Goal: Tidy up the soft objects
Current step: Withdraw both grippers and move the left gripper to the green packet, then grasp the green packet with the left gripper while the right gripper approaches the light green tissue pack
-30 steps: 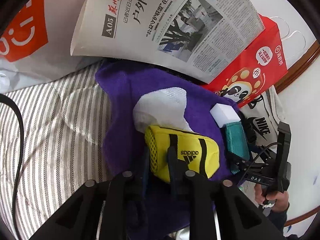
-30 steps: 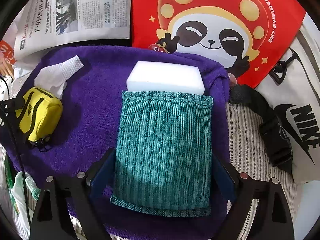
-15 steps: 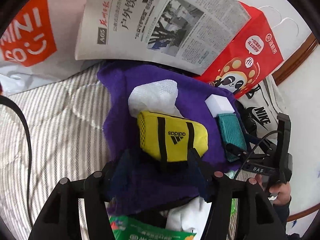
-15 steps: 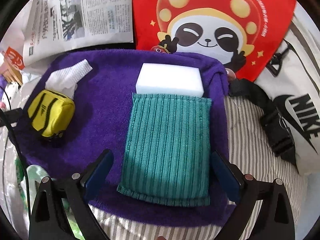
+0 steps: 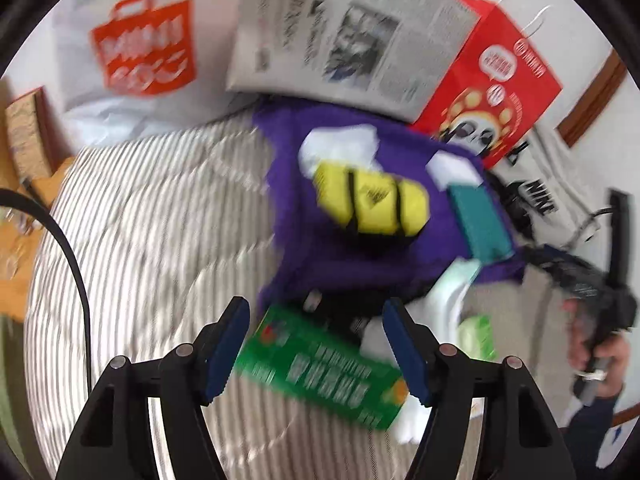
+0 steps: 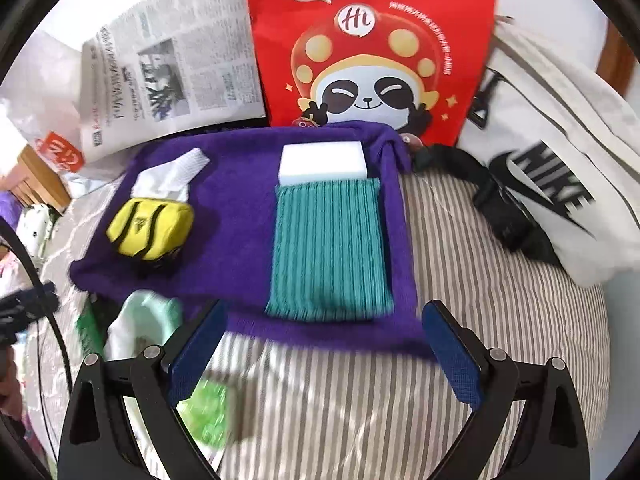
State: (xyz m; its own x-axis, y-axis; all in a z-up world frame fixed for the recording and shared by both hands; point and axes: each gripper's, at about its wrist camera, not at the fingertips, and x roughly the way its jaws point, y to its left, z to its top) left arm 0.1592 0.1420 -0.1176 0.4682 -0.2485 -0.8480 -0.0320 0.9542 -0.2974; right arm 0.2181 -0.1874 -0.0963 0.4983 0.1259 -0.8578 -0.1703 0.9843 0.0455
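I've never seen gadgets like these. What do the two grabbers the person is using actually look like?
Each is a black plastic frame with silver rivets, ending in two flat fingers faced with dark blue pads. The left gripper and right gripper look alike. A black cable loops past. The person's hand grips a black handle; a dark blue sleeve shows.

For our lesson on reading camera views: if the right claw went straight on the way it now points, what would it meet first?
Most likely the teal ribbed cloth lying on the purple towel, in line with the open, empty right claw. Depth is unclear, so it might touch the towel's near edge first.
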